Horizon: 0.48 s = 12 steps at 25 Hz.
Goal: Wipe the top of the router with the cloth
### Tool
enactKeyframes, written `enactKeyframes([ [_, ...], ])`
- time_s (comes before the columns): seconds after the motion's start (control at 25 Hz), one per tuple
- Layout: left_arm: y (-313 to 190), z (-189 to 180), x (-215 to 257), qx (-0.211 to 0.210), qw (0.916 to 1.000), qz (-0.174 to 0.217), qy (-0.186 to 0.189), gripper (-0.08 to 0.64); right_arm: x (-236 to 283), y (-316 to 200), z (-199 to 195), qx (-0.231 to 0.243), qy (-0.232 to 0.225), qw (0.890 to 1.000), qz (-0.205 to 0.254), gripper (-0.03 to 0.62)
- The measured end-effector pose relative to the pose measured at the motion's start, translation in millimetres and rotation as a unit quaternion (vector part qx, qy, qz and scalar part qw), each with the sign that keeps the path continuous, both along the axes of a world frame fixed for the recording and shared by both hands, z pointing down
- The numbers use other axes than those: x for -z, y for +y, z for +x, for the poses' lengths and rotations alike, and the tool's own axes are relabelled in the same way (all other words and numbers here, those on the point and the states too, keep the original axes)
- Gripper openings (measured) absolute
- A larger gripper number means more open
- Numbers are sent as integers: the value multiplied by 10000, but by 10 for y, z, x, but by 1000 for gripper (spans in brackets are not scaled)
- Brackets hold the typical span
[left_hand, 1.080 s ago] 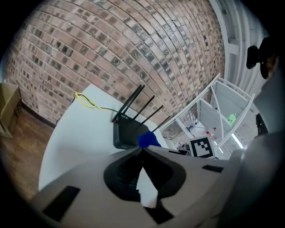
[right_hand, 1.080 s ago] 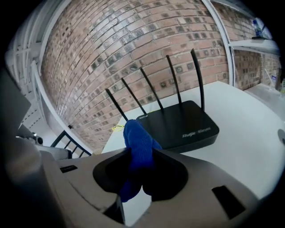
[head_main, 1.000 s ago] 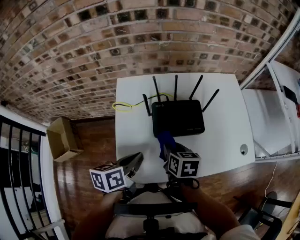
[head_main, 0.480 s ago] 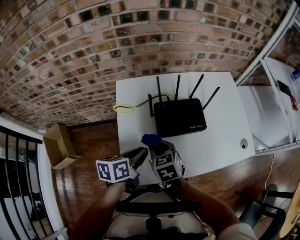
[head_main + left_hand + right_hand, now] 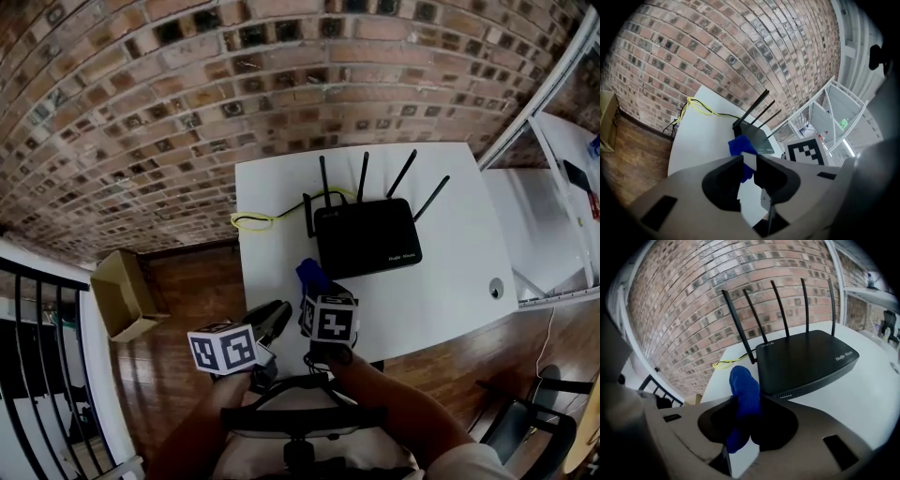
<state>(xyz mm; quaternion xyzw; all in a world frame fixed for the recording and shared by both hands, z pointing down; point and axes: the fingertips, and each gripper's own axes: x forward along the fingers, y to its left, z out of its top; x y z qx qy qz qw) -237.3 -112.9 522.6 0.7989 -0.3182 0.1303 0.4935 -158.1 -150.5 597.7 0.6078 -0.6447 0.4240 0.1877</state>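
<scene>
Right gripper [image 5: 745,416] is clamping the blue cloth [image 5: 743,383] between its jaws, hovering just off the router's front-left corner. Can't tell if the cloth is touching the casing. Router [image 5: 367,237] is sitting on the white table [image 5: 450,281], antennas pointing up on its brick wall [image 5: 187,112] side. Left gripper [image 5: 749,164] is hanging farther out front-left of the router, jaws pressed together, empty. Yellow cable [image 5: 251,221] is looping left of the router. Cardboard box [image 5: 122,286] is sitting on the wood floor [image 5: 187,300], well left of the router.
</scene>
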Motion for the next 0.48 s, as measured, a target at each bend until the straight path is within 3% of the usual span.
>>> enactKeyframes([
  [0.2,-17,-117,-31,7,10000,-85,12,110,-76,3,19,-1176,-841,9893,-192,121],
  [0.48,-69,-266,-112,-18,9998,-192,-43,110,-262,-25,-78,-2194,-1829,9570,-508,120],
])
